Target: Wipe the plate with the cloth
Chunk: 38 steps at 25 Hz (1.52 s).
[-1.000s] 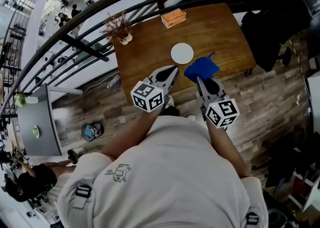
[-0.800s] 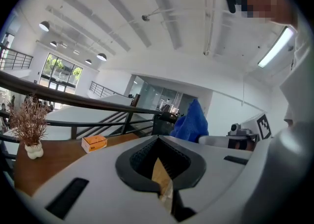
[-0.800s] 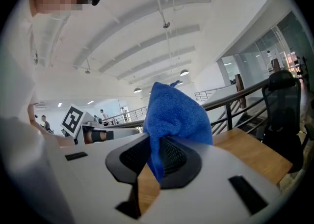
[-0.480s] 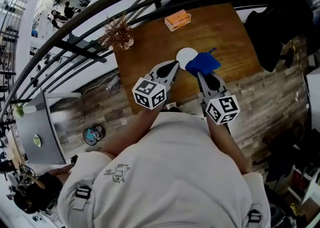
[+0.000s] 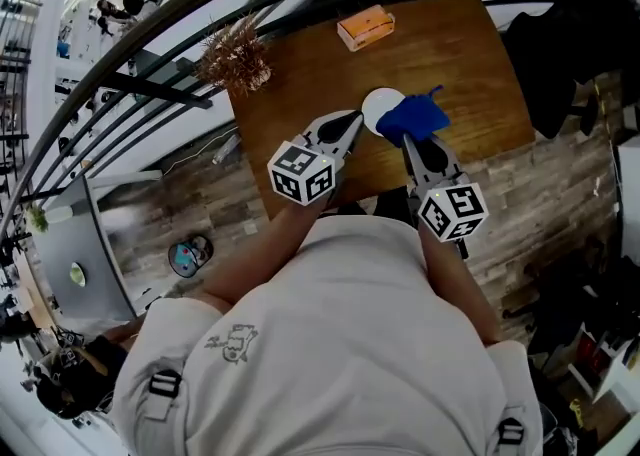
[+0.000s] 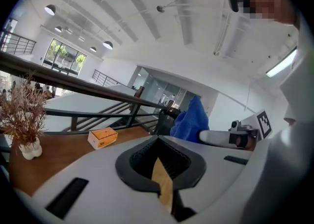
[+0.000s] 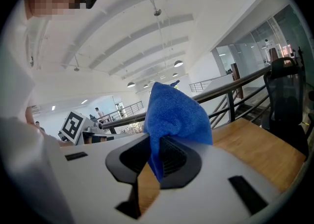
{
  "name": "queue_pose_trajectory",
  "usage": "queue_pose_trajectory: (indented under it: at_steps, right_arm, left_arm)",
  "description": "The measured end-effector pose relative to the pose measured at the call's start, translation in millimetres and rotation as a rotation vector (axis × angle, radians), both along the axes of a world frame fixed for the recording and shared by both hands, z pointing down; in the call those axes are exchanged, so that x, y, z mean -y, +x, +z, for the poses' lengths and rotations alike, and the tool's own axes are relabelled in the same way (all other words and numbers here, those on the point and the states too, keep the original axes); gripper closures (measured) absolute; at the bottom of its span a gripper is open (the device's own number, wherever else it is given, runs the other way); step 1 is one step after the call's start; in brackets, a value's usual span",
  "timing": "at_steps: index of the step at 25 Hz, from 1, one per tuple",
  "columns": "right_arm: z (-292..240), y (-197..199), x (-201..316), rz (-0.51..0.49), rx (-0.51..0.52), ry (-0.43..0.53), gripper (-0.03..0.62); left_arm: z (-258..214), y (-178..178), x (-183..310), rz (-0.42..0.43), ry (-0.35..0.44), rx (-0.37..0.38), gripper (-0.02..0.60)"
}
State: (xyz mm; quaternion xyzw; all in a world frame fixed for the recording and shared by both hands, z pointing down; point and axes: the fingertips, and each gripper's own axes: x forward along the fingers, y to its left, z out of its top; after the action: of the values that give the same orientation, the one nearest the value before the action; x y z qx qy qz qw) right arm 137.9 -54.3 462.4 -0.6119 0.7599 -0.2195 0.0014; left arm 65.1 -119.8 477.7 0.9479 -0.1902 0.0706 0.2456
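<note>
Wooden worktop (image 5: 300, 114) beside a railing (image 5: 150, 89): right tongs (image 5: 408, 140) clamp a blue cloth (image 5: 412, 116) over the white plate (image 5: 376, 104); left tongs (image 5: 352, 122) closed, empty. Wiping looks imminent; the cloth likely needs pressing down onto the plate.

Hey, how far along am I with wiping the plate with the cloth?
Done: the blue cloth is picked up, clamped in the right gripper. In hand: it overlaps the right edge of the white plate on the table; contact cannot be told. The left gripper, shut and empty, sits by the plate's left edge. Left: the wiping itself.
</note>
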Motion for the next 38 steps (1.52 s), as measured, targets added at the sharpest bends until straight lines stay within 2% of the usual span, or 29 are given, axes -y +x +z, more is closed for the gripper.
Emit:
queue_pose_trajectory:
  at_steps: [3,8,14,18,24,33,38]
  right_arm:
    - [9.1,11.3,13.2,-0.012,0.006,-0.019,0.543]
    - [30.2,33.3,43.5,-0.045,0.03,-0.07,0.543]
    - [72.5,48.7,69.0,-0.155,0.001,-0.161,0.543]
    - [111.0,61.5,71.2,-0.224,-0.028,-0.225,0.543]
    - [170.8,73.6,72.8,-0.287,-0.056,-0.321,0.543]
    - [242.6,80.9,69.6,-0.343,-0.057,-0.424,0.543]
    - [282.9,79.9,62.7,-0.38,-0.09,-0.494,0.543]
  left_arm:
    - [12.9,3.8,9.7,-0.01,-0.036,0.023,0.575]
    - [36.0,21.1,29.8,-0.023,-0.128,0.02,0.574]
    - [79.7,37.4,45.4,-0.067,-0.21,0.109,0.574]
    - [123.9,43.0,46.4,-0.099,-0.244,0.203,0.574]
    - [200.2,39.5,38.9,-0.12,-0.382,0.319,0.541]
    - [257.9,38.7,32.4,-0.16,-0.49,0.395,0.5]
    - [285.2,35.5,28.4,-0.182,-0.532,0.443,0.479]
